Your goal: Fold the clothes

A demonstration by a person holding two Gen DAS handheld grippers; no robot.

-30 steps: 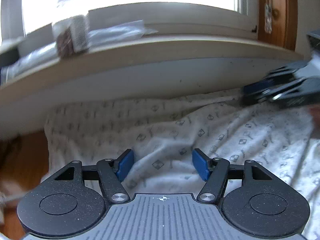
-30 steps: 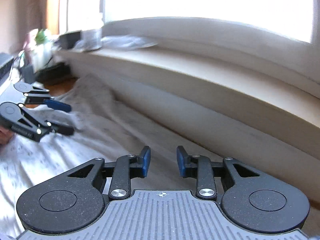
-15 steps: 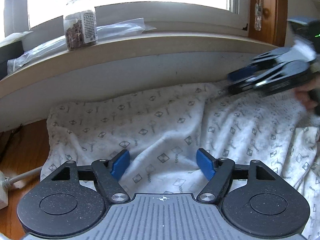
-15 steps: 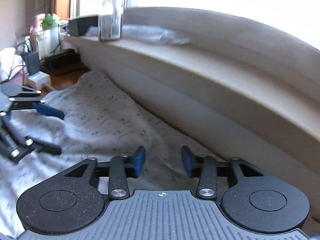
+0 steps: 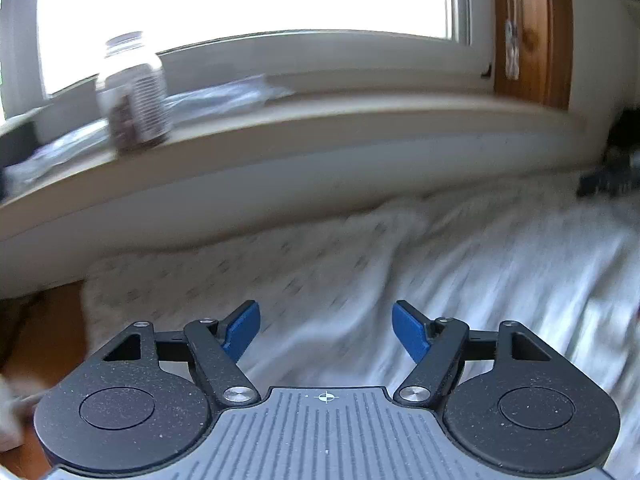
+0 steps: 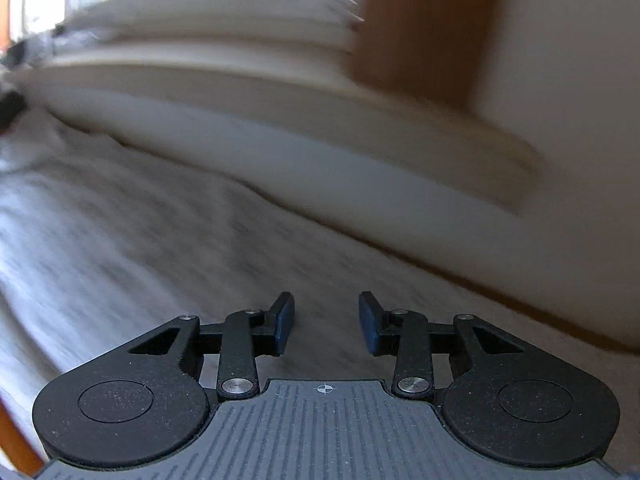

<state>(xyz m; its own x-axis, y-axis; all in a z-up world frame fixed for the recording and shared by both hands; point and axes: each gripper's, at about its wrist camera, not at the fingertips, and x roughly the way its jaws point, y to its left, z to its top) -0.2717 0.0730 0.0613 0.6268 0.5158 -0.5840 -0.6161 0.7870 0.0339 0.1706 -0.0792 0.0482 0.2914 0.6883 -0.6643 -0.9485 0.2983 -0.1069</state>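
Right gripper (image 6: 326,322) swings right along wall: its view loses left gripper and jar, now faces wooden window frame (image 6: 420,28) and sill end, heavy blur. Its jaws a bit wider than a second ago, now closing, nothing between them, patterned white cloth (image 6: 120,220) below. In left wrist view, right gripper slides from mid-right to far right edge, just dark smear (image 5: 608,176). Left gripper (image 5: 326,330) jaws slightly wider than a second ago; jar (image 5: 134,92) on sill blurred again.

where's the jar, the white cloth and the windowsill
jar (image 5: 134,100), left wrist view, on its label
white cloth (image 5: 320,264), left wrist view, on its rumpled middle
windowsill (image 5: 360,124), left wrist view, on its front edge
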